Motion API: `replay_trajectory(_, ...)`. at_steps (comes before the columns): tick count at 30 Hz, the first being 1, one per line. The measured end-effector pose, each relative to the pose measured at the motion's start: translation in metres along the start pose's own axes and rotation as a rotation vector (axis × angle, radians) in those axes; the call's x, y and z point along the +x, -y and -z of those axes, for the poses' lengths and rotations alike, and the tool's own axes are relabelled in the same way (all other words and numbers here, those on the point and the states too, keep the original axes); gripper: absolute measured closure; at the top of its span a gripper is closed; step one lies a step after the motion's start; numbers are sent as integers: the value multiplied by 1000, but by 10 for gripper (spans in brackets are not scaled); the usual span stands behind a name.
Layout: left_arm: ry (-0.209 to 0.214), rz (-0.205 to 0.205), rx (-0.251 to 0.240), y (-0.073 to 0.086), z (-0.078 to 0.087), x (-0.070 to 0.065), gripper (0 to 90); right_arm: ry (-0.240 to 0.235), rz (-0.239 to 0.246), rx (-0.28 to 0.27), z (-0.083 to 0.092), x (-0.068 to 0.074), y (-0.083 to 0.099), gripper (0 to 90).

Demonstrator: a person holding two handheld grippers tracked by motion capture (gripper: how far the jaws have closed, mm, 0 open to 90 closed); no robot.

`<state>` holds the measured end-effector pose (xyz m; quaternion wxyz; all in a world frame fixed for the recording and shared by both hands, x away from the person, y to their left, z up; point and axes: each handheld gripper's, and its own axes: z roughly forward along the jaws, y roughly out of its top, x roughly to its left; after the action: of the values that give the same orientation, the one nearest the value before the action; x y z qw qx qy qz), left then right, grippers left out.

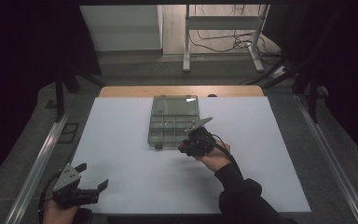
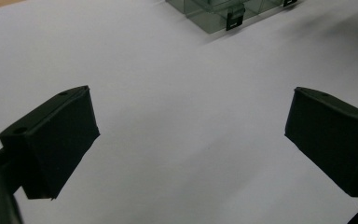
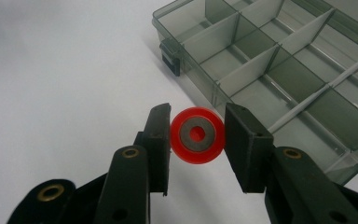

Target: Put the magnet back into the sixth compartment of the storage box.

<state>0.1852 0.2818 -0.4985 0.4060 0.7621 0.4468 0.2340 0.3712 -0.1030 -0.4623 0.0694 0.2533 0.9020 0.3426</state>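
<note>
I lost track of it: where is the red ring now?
The red ring is clamped in the right tongs, at the near edge of the open compartment box, right of centre on the white table.

Your left gripper (image 1: 89,178) low near the white table's (image 1: 121,140) front left corner, jaws spread apart, your right gripper (image 1: 192,142) just beside the front edge of the open clear compartment box (image 1: 173,122), sleeve (image 1: 242,193) trailing back toward you.

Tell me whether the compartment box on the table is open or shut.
Open. The compartment box has its lid swung back, and the right gripper view looks straight onto bare dividers.
</note>
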Motion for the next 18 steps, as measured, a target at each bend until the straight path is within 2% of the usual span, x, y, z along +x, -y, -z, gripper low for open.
replay_trajectory(18, 1, 3, -3, 0, 0, 0, 29, 9, -9, -1, -10, -7, -10, 629)
